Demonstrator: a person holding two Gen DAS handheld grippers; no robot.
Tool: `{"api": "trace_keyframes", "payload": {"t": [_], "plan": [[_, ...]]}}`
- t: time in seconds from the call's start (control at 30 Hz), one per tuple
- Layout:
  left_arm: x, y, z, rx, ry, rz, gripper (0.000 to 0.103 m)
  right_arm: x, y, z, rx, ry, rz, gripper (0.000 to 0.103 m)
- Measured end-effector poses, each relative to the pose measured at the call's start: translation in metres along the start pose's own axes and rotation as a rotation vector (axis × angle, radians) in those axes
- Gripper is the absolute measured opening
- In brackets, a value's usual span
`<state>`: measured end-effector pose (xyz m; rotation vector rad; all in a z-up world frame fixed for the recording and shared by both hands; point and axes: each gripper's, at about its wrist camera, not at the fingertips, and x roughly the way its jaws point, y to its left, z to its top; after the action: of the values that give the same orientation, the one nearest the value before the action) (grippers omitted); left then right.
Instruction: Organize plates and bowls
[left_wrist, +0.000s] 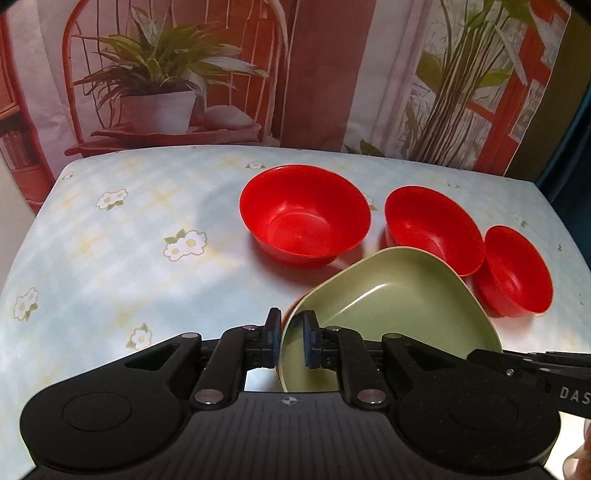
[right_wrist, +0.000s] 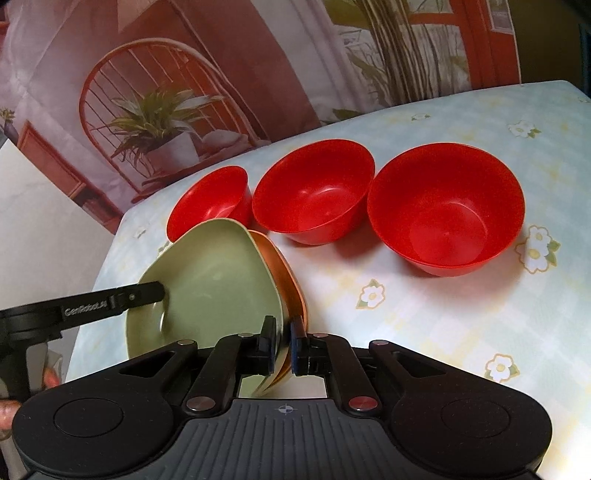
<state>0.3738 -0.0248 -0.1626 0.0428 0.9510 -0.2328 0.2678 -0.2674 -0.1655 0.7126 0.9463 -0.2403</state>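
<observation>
The flowered table (left_wrist: 110, 240) carries three red bowls in a row, unstacked: large bowl (left_wrist: 304, 216) at twelve o'clock in the left view, medium bowl (left_wrist: 434, 232) and small bowl (left_wrist: 515, 271) toward two. Nearer, green plate (left_wrist: 391, 314) sits stacked on orange plate (right_wrist: 291, 280). The left gripper (left_wrist: 290, 341) pinches their rim, and the right gripper (right_wrist: 282, 343) is clamped there too. Judging by this, plates are gathered; bowls remain. Lettering reads "GenRobot.AI" and "DAS".

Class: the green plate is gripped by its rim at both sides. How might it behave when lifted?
The green plate looks rigid, so it probably won't bend. Its glossy surface may slip between the pads. An orange plate nests underneath and could shift or come along.
</observation>
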Motion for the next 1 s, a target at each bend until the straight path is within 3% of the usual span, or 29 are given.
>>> {"api": "trace_keyframes", "payload": {"t": [0.67, 1.0], "plan": [[0.017, -0.002, 0.004, 0.042, 0.000, 0.034, 0.014, 0.002, 0.008, 0.005, -0.126, 0.005, -0.045, 0.015], [-0.001, 0.013, 0.001, 0.039, -0.032, -0.016, 0.018, 0.014, 0.002, -0.001, -0.123, 0.020, -0.055, 0.015]]}}
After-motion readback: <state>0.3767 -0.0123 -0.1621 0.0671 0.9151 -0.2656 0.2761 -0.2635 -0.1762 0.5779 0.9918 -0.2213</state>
